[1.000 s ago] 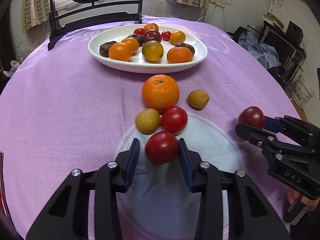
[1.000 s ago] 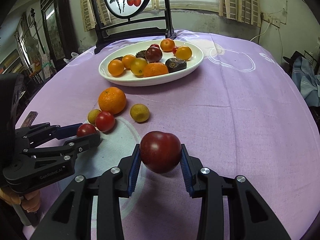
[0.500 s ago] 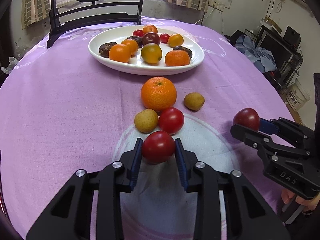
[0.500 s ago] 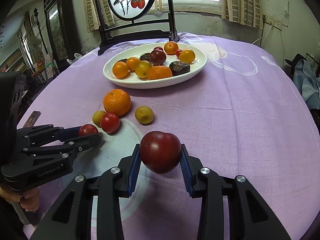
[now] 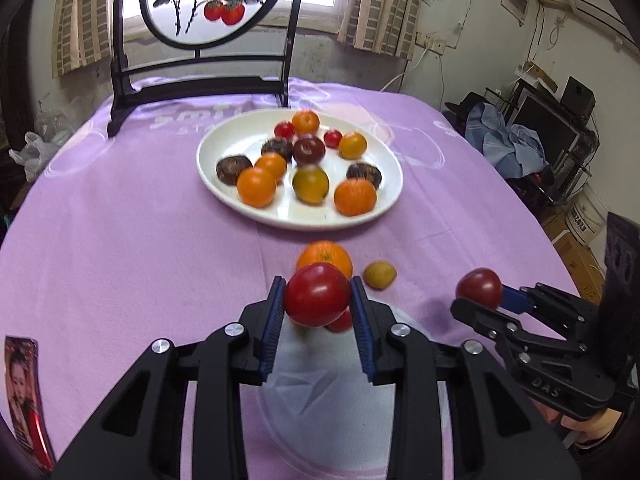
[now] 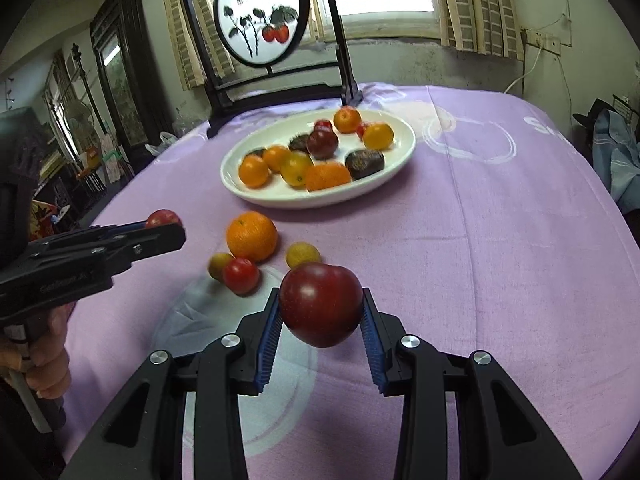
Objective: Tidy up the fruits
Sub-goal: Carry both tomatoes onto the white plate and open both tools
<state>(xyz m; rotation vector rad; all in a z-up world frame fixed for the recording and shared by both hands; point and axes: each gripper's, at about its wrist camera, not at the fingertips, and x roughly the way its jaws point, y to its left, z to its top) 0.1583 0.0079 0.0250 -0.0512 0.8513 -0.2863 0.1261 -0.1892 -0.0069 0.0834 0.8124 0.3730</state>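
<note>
Above table, left hand-held gripper point(image 5: 318, 306) clamping red tomato point(image 5: 317, 294).

- Your left gripper point(image 5: 318, 300) points down and forward, its blue pads point(image 5: 272, 320) pressed on a tomato point(image 5: 316, 294) held clear of the cloth.
- Your right gripper point(image 6: 322, 312) tilts down likewise, clamped on a plum point(image 6: 320, 304) in the air.
- Your left hand point(image 6: 46, 364) wraps the handle below.
</note>
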